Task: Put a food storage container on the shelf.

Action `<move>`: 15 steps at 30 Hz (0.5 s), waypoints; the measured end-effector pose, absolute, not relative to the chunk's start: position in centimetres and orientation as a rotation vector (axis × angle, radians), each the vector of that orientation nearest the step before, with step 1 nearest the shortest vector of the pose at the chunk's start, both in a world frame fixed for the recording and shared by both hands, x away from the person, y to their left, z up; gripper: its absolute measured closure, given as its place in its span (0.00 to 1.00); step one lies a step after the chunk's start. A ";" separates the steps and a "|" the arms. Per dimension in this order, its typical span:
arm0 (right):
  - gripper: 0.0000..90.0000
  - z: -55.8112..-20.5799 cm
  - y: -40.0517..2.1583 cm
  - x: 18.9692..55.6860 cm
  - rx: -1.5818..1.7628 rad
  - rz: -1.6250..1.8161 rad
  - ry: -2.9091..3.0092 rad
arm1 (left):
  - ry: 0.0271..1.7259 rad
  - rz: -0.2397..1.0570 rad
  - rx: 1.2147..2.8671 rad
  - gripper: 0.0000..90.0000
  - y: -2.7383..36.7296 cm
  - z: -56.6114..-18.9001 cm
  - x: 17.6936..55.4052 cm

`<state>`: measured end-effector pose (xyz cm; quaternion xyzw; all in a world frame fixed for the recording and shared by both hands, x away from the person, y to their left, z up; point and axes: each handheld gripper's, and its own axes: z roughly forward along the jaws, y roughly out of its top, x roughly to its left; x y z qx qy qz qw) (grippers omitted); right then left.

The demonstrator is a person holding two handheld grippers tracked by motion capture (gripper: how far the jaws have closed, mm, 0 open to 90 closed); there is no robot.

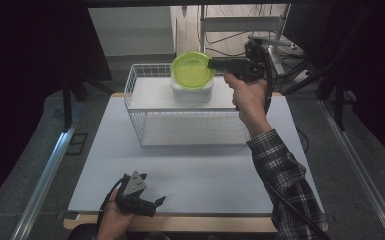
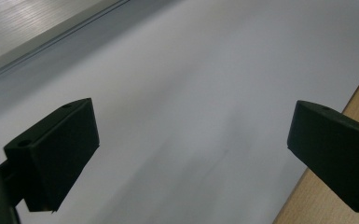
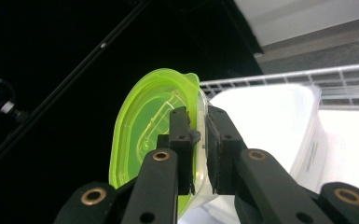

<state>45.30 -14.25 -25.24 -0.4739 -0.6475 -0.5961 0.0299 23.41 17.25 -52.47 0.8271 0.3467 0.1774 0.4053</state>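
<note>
A translucent green lid [image 1: 192, 70] hangs tilted above a white container [image 1: 192, 92] that stands inside a white wire basket [image 1: 135, 107]. My right gripper [image 1: 211, 63] is shut on the lid's right edge. In the right gripper view its black jaws [image 3: 198, 140] pinch the rim of the green lid [image 3: 142, 140], with the white container [image 3: 265, 121] just behind. My left gripper [image 1: 157, 202] rests near the table's front edge, jaws open, nothing between them. In the left gripper view its two fingers [image 2: 58, 151] stand wide apart over the bare white table [image 2: 191, 93].
The white tabletop [image 1: 195, 170] lies between the basket and the front edge, with a wooden strip [image 2: 326, 205] along that edge. Metal rails [image 1: 45, 175] run along both sides. A metal rack [image 1: 240, 22] and cables stand behind the basket.
</note>
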 end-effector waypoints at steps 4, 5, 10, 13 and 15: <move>0.91 -25.1 -13.7 46.2 -1.519 -1.847 -1.973 | 0.875 0.444 2.088 0.02 17.2 -52.5 23.4; 0.91 -25.1 -13.6 46.4 -1.533 -1.843 -1.970 | 0.874 0.443 2.088 0.02 17.2 -52.5 23.4; 0.91 -25.5 -13.1 47.3 -1.586 -1.827 -1.949 | 0.873 0.440 2.089 0.02 17.2 -52.5 23.4; 0.91 -25.8 -13.0 47.8 -1.611 -1.819 -1.935 | 0.871 0.442 2.091 0.02 17.3 -52.5 23.4; 0.91 -25.9 -12.9 48.0 -1.624 -1.814 -1.926 | 0.870 0.441 2.090 0.02 17.3 -52.5 23.4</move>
